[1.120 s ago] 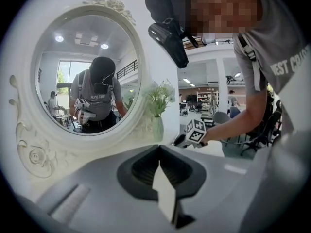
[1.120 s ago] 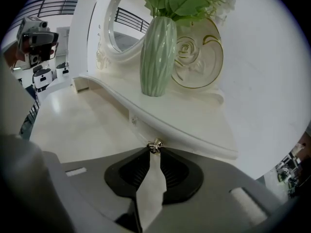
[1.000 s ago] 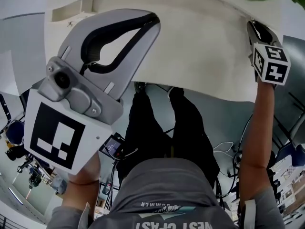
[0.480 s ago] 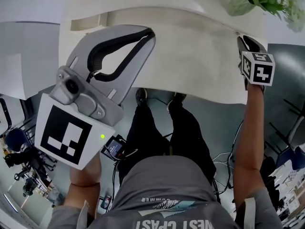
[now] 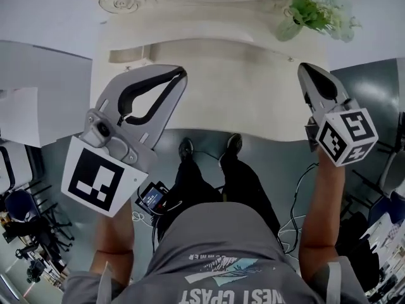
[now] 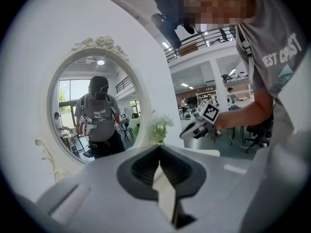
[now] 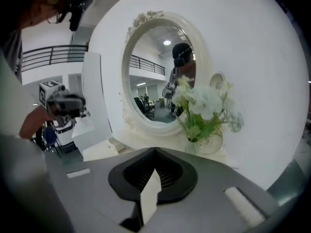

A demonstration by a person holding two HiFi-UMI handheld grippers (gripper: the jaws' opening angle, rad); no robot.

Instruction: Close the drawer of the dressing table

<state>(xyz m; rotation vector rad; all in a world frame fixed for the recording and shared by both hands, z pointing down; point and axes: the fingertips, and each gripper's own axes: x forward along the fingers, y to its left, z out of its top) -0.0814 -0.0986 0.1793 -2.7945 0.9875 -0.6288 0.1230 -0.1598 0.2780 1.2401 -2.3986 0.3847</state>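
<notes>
1. The dressing table (image 5: 253,75) is cream-white, and its top fills the upper middle of the head view. An oval mirror (image 6: 92,110) in a carved frame stands at the back of the table. A vase of pale flowers (image 5: 313,8) stands at its right rear corner.
2. No view shows the drawer itself. From above, the table's curved front edge covers whatever sits beneath the top, and that edge runs in one smooth line.
3. The left tool (image 5: 179,73) hangs over the left part of the table top, its tips just inside the front edge. Its jaws are pressed together tip to tip with nothing between them. In its own view they point at the mirror and touch nothing.
4. The right tool (image 5: 307,68) is at the table's right end, its tips over the corner where the top meets the grey floor. Its jaws have just been closing and now meet, with nothing between them. Beyond them are the flowers and the mirror.
5. Both tools are above the table top, not at its front face.
6. The person's shoes (image 5: 185,147) stand on the floor just before the front edge, between the two tools.
</notes>
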